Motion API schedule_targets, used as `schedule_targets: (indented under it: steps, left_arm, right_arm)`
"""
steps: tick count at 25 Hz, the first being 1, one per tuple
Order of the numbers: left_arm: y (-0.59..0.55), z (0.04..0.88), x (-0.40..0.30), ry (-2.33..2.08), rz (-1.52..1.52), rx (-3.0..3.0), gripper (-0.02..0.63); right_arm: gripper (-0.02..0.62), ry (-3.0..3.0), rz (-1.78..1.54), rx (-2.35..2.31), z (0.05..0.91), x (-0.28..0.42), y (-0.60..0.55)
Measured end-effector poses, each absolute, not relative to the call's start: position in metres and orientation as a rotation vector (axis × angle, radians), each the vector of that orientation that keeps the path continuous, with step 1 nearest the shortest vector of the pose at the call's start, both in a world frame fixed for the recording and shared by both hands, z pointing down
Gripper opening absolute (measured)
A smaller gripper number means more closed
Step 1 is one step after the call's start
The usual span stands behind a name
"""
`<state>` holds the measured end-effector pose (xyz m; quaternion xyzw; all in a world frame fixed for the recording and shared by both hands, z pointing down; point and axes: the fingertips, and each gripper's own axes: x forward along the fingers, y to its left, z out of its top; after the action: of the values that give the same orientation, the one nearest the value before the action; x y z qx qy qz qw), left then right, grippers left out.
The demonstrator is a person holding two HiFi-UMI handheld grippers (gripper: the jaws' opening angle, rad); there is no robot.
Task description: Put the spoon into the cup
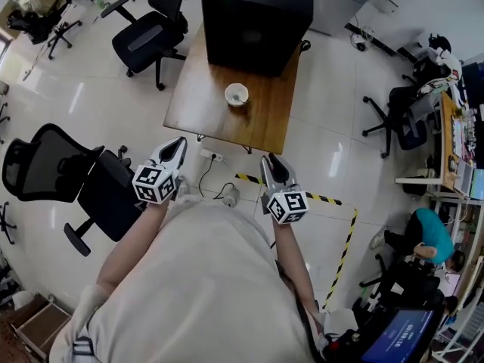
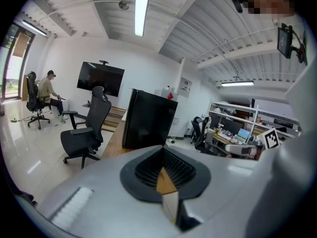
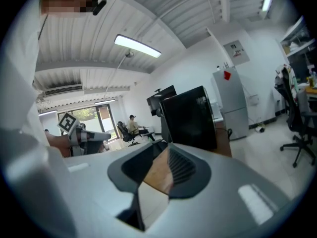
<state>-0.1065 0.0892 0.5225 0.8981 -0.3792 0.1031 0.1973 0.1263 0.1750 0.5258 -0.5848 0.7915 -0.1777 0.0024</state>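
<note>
Both grippers are hanging back from the table, clamped on nothing, and the spoon isn't showing up anywhere

The person is holding the left gripper (image 1: 180, 145) and the right gripper (image 1: 271, 162) close to the body, well apart from the wooden table (image 1: 198, 106). Both pairs of jaws are sitting pressed together with nothing between them. The small white cup (image 1: 237, 94) is standing upright on the table, just in front of the black box (image 1: 257, 17). No view is picking out the spoon, so where it's lying is anyone's guess. Going by what spoons are usually like, it's probably going to be light, stiff, thin and a bit slippery, so pinching the handle around the middle is looking like the safest bet, bowl end going in first. The cup looks small and light too, so it's likely tipping if it gets bumped.
</note>
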Motion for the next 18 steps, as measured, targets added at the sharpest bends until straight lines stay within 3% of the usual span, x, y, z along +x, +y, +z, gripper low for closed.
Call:
schedule_targets:
  steps: [18]
  left_arm:
    - [0.036, 0.527, -0.117, -0.809, 0.343, 2.581, 0.005]
  right_arm:
    - [0.08, 2.321, -0.587, -2.101, 0.531, 0.089, 0.157]
